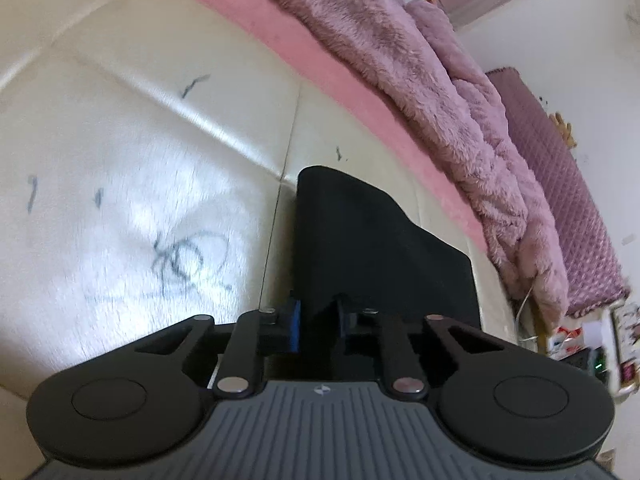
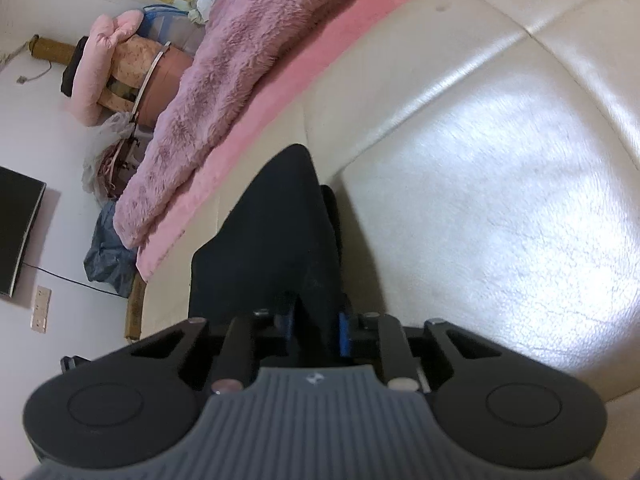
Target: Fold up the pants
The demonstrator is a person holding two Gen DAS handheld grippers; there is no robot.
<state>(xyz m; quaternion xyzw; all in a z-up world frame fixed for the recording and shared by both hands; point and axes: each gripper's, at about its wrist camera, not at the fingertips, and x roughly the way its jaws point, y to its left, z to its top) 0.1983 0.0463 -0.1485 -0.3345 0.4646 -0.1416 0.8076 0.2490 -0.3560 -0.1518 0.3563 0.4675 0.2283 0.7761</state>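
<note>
The black pants [image 1: 368, 248] lie folded on a cream padded surface [image 1: 140, 152] and reach back toward my left gripper [image 1: 320, 320]. Its blue-padded jaws pinch the near edge of the cloth, shut on it. In the right wrist view the same black pants [image 2: 276, 232] rise to a peak ahead of my right gripper [image 2: 318, 332], whose jaws are also shut on the near edge of the fabric. Where the cloth sits between each pair of pads is partly hidden by the gripper bodies.
A pink sheet edge [image 1: 320, 76] and a fluffy mauve blanket [image 1: 420, 80] run along the far side of the cream surface. Pen scribbles [image 1: 184, 260] mark the padding. Bags and pink bedding [image 2: 116, 80] pile against the wall; a dark screen [image 2: 16, 236] hangs there.
</note>
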